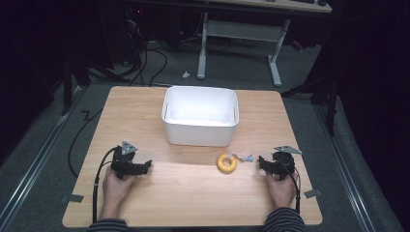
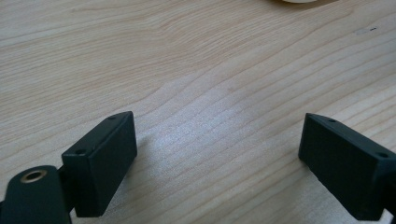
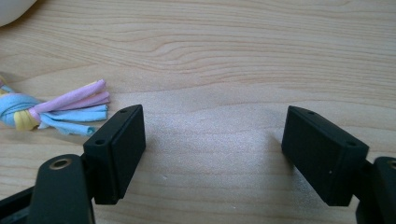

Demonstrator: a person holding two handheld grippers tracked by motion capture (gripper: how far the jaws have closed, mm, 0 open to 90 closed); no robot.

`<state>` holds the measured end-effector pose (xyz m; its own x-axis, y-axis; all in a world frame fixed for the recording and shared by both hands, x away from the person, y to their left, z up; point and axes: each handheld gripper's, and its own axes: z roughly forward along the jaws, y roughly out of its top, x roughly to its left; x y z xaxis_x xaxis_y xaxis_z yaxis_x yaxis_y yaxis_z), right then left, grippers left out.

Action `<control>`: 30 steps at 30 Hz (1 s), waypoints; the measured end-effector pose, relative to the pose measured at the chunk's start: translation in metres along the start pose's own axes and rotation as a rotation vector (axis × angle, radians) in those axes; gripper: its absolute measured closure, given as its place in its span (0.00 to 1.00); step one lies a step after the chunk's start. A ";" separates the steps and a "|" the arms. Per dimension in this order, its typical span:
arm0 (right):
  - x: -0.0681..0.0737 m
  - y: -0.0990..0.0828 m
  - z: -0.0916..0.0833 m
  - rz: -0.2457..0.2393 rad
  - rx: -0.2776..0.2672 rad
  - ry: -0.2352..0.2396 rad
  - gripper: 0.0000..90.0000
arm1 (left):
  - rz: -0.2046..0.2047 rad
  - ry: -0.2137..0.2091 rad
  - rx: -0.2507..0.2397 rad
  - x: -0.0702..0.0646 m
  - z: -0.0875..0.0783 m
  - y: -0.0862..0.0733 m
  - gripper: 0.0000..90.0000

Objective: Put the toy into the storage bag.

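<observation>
The tasselled toy's (image 3: 60,109) body, perhaps a ring, runs off-frame.

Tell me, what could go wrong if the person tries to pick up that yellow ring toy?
1. The right tongs sit beside the soft tassel, not the yellow ring. Closing there might catch only loose strands, so the toy could dangle or slip.
2. The white bin stands just behind the ring, so a hasty lift might knock its front wall.
3. The left tongs are open and far from the toy, so they probably can't steady it.
</observation>
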<state>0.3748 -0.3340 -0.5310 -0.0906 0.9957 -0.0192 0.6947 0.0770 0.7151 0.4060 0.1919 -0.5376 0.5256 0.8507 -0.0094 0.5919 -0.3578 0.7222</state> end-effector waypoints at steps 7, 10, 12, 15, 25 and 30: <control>0.000 0.001 0.001 0.002 -0.002 -0.002 0.25 | 0.005 -0.012 -0.004 0.000 0.000 0.000 0.14; 0.000 0.001 0.000 0.002 0.002 -0.003 0.25 | 0.005 -0.012 -0.005 0.000 0.000 0.000 0.14; 0.000 0.001 0.001 0.004 -0.001 -0.002 0.25 | 0.005 -0.012 -0.005 0.000 0.000 0.000 0.14; 0.000 0.001 0.000 0.006 0.000 -0.006 0.24 | 0.006 -0.014 -0.005 0.000 0.000 0.000 0.15; 0.000 0.000 0.000 0.008 0.001 -0.009 0.23 | 0.011 -0.012 -0.007 0.000 0.000 0.000 0.15; 0.000 0.000 0.000 0.008 0.002 -0.008 0.23 | 0.011 -0.015 -0.007 0.000 0.000 0.000 0.16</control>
<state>0.3753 -0.3337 -0.5309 -0.0796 0.9966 -0.0192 0.6965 0.0694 0.7142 0.4055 0.1917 -0.5375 0.5409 0.8410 -0.0117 0.5818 -0.3641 0.7273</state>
